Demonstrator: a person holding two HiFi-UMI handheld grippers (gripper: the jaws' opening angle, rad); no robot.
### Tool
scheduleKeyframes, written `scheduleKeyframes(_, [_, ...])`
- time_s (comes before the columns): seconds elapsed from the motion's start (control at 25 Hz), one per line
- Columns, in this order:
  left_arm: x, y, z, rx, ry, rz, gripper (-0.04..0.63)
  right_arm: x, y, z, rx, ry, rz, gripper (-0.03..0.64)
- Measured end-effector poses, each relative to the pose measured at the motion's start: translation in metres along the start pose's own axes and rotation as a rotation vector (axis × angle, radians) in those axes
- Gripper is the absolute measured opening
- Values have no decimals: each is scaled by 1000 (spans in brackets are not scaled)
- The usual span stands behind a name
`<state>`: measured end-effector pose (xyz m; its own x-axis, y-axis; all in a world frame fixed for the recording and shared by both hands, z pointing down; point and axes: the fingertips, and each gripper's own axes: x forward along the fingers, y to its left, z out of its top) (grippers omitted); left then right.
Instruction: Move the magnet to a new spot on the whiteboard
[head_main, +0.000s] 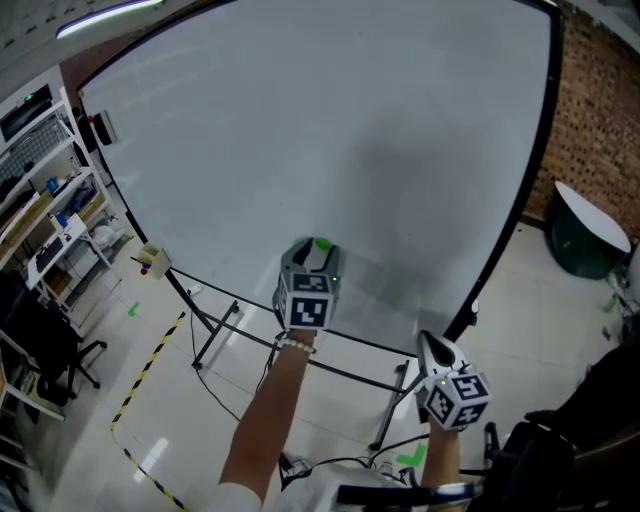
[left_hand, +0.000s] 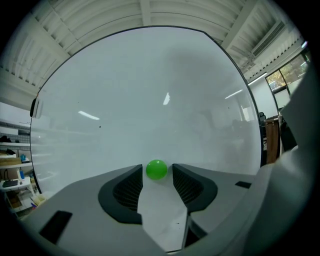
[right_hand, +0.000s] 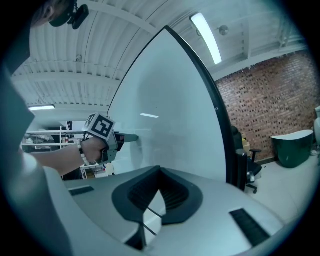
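A small green ball magnet (head_main: 322, 243) sticks to the lower middle of the big whiteboard (head_main: 300, 150). My left gripper (head_main: 318, 250) reaches up to it. In the left gripper view the magnet (left_hand: 156, 169) sits between the two fingertips of that gripper (left_hand: 156, 173), with a narrow gap on each side, so the jaws are open around it. My right gripper (head_main: 430, 345) hangs lower, near the board's bottom right corner, off the board. Its jaws (right_hand: 160, 172) meet at the tips with nothing between them. The right gripper view also shows the left gripper (right_hand: 107, 142) from the side against the whiteboard (right_hand: 170, 115).
The board stands on a black frame with legs (head_main: 215, 335). Shelves with clutter (head_main: 50, 200) and a dark chair (head_main: 50, 350) are at the left. Yellow-black tape (head_main: 150, 365) marks the floor. A brick wall (head_main: 600, 110) and a dark green tub (head_main: 585, 235) are at the right.
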<state>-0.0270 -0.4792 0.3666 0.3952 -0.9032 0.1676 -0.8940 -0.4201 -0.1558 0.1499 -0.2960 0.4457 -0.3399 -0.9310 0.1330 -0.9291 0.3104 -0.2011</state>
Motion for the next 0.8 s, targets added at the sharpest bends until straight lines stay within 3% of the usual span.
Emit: scheduleKeyframes(0.8, [-1, -4, -1, -4, 19, -42, 124, -5, -7, -1, 5, -6, -12, 6])
